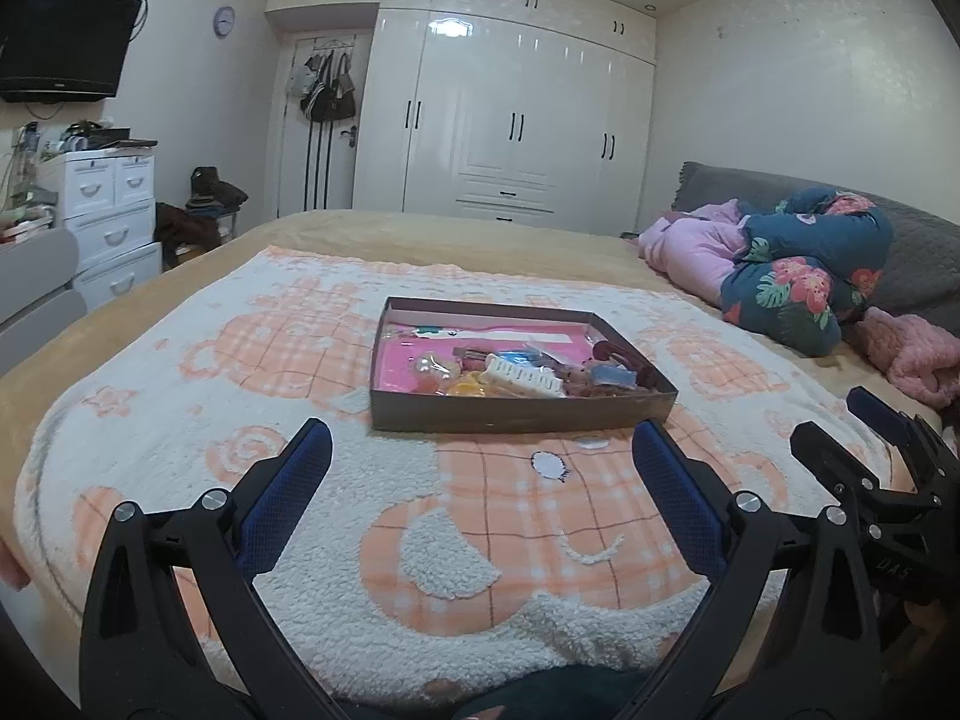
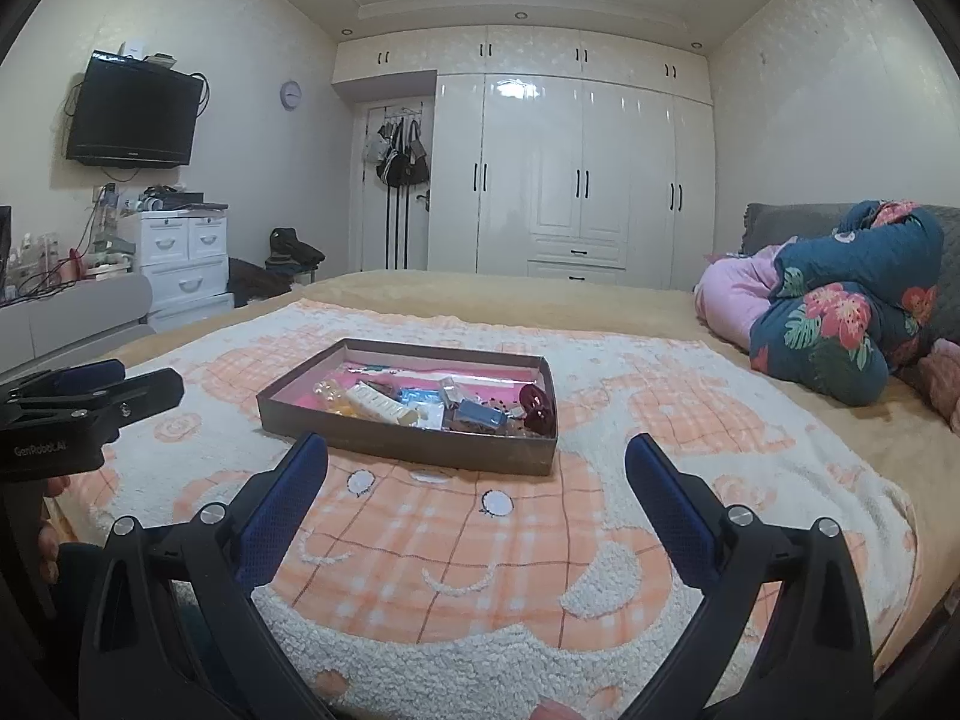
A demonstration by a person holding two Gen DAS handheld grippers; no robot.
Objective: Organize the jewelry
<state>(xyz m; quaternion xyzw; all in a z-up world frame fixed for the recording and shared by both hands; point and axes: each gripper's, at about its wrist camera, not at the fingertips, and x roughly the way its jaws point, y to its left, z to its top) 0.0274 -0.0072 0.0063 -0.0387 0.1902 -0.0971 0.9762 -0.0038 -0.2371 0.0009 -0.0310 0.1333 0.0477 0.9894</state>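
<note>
**Jewelry gathered in a shallow box on the bed, both grippers empty**

Jewelry and small accessories all lie inside one shallow brown box with a pink floor, which sits on the peach-and-white blanket spread over the bed, about midway across and nearer the bed's near edge than its far one. A folded floral quilt is heaped toward the bed's right edge, well apart from the box.

Inside the box the pieces crowd along its near wall in a loose jumble: a white comb-like clip, a blue piece, dark red pieces in the near right corner and yellowish ones on the left. The far part of the pink floor is mostly bare. No jewelry can be seen on the blanket outside the box. This fits either a pile waiting to be sorted out, or pieces collected into the box as the tidy end; the pictures do not settle which.

The left gripper hovers over the blanket short of the box, its fingers spread wide, holding and touching nothing. The right gripper hangs just beside it, fingers equally wide apart and empty.
</note>
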